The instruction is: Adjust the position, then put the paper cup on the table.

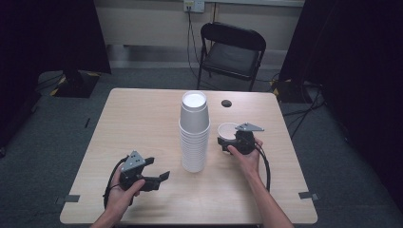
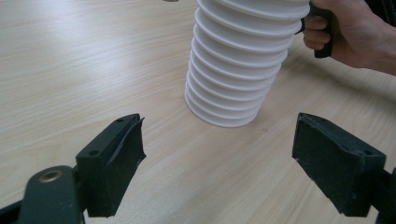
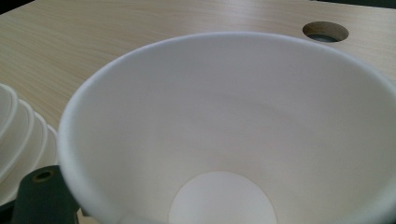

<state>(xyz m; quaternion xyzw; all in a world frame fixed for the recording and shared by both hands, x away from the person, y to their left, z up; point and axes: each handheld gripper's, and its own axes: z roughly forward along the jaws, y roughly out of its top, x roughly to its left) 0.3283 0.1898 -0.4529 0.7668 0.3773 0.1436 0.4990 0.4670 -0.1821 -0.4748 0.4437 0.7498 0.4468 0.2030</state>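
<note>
At the near left of the table point(image 1: 142, 114), left gripper point(image 1: 157, 171) held low over the wood in the person's left hand point(image 1: 124, 192), jaws spread wide with nothing between them; aimed toward the table's middle, with bare wood between the black pads point(image 2: 123, 154) in the left gripper view. Well short of the stack of cups point(image 1: 194, 130), which stands upright at the centre of the table, white, ribbed with many nested rims, mouth up; foot of the stack point(image 2: 224, 112) resting flat on the wood just beyond the open jaws in the left gripper view. Just right of the stack, a single white cup point(image 1: 227, 130), close beside it but apart in the high view, mouth facing up. Right gripper point(image 1: 227, 142) at that cup, held in the right hand point(image 1: 247, 154); cup clasped at its near wall as far as the high view tells. In the right gripper view, the cup point(image 3: 233, 130) seen from above its rim, round base visible inside, one black jaw beside its wall at lower left. Beyond the cup, a round hole point(image 1: 226, 103) in the tabletop. Behind the table, a black folding chair point(image 1: 232, 52)
</note>
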